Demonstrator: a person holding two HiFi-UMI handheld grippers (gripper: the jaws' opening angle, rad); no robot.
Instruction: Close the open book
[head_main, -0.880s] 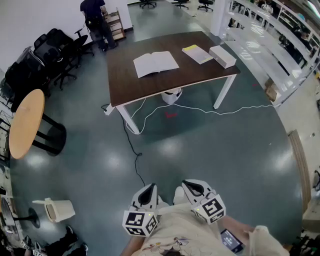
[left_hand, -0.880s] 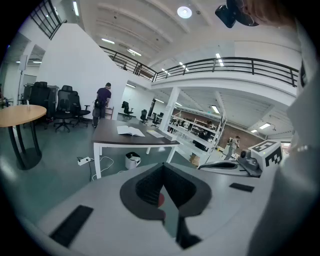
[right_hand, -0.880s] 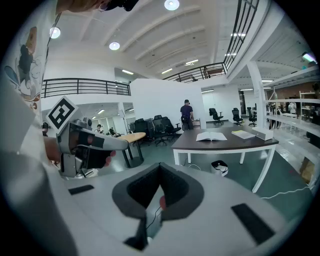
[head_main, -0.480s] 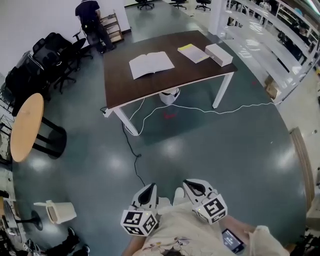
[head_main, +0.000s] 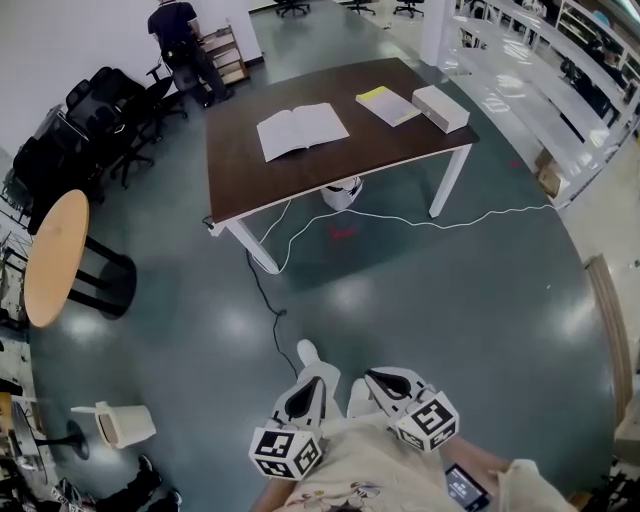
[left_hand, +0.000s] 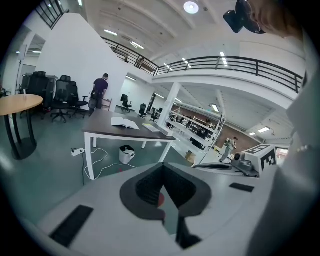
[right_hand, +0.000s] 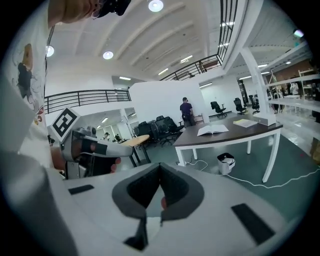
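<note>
Had my left tool (head_main: 301, 388) and right tool (head_main: 381, 379) both pressed together, holding nothing. Open book (head_main: 301, 130) sat on the counter (head_main: 300, 176) well ahead of them. Reckoned the floor cable (head_main: 262, 290) between could trip me walking over.

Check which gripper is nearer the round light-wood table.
Left. The left gripper hangs on the side toward the round light-wood table; the right gripper sits beyond it, farther off.

I'm in an open office hall.
Office chairs (head_main: 108, 108) at ten o'clock, shelving (head_main: 525, 65) at two, railed mezzanine (left_hand: 235, 62) overhead.
</note>
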